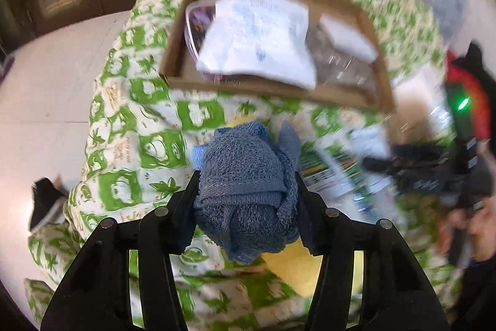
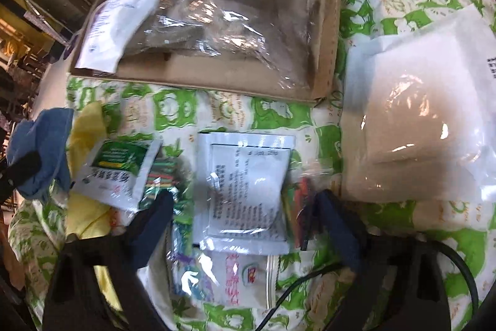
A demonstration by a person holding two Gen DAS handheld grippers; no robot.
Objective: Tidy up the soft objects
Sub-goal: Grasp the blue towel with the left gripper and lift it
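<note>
Holding: left tool (image 1: 246, 191) clamps the blue towel (image 1: 245, 176)
Box (image 1: 341, 95): straight ahead, beyond the towel
Right tool (image 2: 241, 207): open, empty, over a white packet (image 2: 245, 191)

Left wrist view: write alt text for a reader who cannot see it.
The left gripper clamps a bunched blue towel above a green-and-white patterned cloth. Beyond it sits a shallow cardboard box holding white packets. A yellow cloth lies beneath the towel.

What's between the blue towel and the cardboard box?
Only green-patterned cloth lies between the blue towel and the box, seen in the left wrist view.
</note>
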